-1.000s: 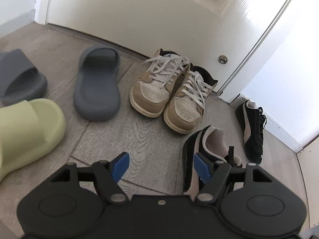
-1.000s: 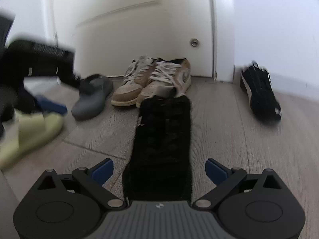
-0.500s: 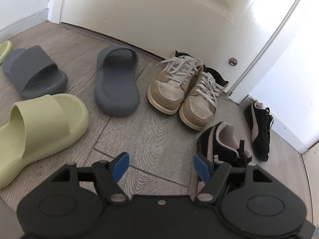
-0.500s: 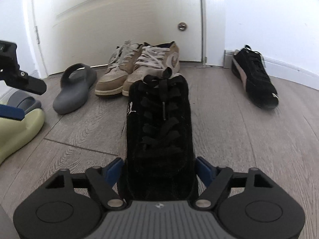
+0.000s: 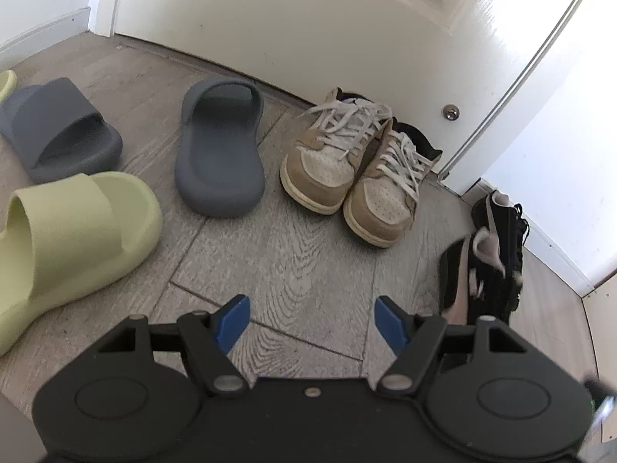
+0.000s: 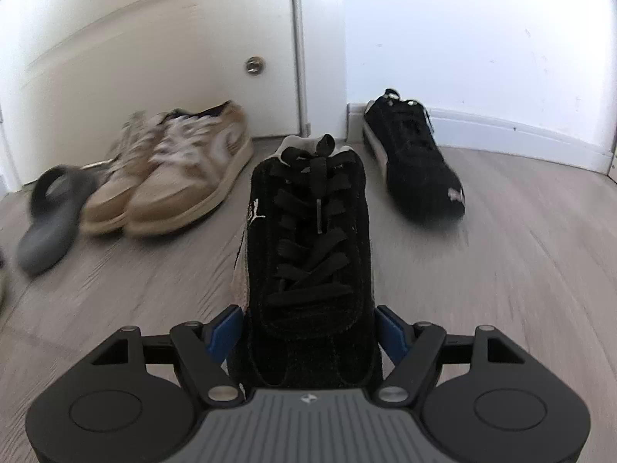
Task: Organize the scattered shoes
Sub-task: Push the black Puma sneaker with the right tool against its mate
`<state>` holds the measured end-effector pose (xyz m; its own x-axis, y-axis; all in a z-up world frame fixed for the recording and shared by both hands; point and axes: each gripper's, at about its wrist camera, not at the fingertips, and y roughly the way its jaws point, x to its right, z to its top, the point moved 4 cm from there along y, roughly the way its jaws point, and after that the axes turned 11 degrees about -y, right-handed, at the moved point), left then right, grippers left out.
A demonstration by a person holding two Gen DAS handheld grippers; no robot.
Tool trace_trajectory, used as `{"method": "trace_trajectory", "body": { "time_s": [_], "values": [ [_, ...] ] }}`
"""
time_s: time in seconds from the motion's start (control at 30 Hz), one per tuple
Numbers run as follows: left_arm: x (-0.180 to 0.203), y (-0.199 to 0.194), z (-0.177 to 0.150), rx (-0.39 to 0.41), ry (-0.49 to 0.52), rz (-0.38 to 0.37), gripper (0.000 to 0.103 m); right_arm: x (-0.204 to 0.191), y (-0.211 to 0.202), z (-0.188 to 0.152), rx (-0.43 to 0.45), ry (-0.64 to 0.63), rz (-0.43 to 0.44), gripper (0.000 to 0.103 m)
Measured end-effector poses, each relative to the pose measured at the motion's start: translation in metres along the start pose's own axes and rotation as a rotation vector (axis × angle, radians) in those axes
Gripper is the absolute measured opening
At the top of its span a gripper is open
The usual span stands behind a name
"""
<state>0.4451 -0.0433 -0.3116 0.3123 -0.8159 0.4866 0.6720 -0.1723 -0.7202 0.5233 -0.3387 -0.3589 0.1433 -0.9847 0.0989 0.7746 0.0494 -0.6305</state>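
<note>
My right hand-held gripper [image 6: 311, 330] is clamped on a black suede sneaker [image 6: 308, 239]: its jaws have just been closing, and both blue pads [image 6: 224, 332] now press the sides of the shoe near its toe. The sneaker runs straight out from between the fingers, laces up, its heel toward the corner of the room. Ahead and to the right of it I see the second black sneaker [image 6: 414, 162] on the floor against the white baseboard [image 6: 520, 131], well apart from the one I hold. To the left, the pair of tan sneakers [image 6: 173, 181] sits side by side in front of the white door [image 6: 154, 46], blurred in this view, with a grey slide [image 6: 50, 216] just beyond them.

My left hand-held gripper [image 5: 311, 322] has its jaws apart with only bare floor between the pads. From it I see the held black sneaker at the right edge, beside the other black one. The tan pair stands ahead, toes toward me, heels near the door. One grey slide lies just left of them, another grey slide [image 5: 58, 131] further left, and a pale green slide [image 5: 65, 247] lies nearest me on the left, near the gripper but not touching it.

The floor [image 5: 300, 266] is grey wood-look plank; the walls and door are white
</note>
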Motion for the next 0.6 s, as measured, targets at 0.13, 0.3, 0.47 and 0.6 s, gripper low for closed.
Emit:
{"method": "trace_trajectory", "body": {
  "time_s": [0.13,0.3,0.47,0.6],
  "values": [
    [0.003,0.004,-0.001,-0.005,0.004,0.004,0.072,0.018,0.040,0.029,0.007,0.001,0.006,0.075],
    [0.005,0.011,0.001,-0.009,0.003,0.014,0.072,0.038,0.095,0.069,0.010,0.017,-0.019,0.075],
    [0.005,0.020,0.001,-0.024,-0.004,0.022,0.072,0.046,0.116,0.083,0.023,-0.032,0.012,0.075],
    [0.006,0.026,-0.002,-0.040,-0.008,0.015,0.072,0.049,0.119,0.082,0.039,-0.046,0.030,0.078]
  ]
}}
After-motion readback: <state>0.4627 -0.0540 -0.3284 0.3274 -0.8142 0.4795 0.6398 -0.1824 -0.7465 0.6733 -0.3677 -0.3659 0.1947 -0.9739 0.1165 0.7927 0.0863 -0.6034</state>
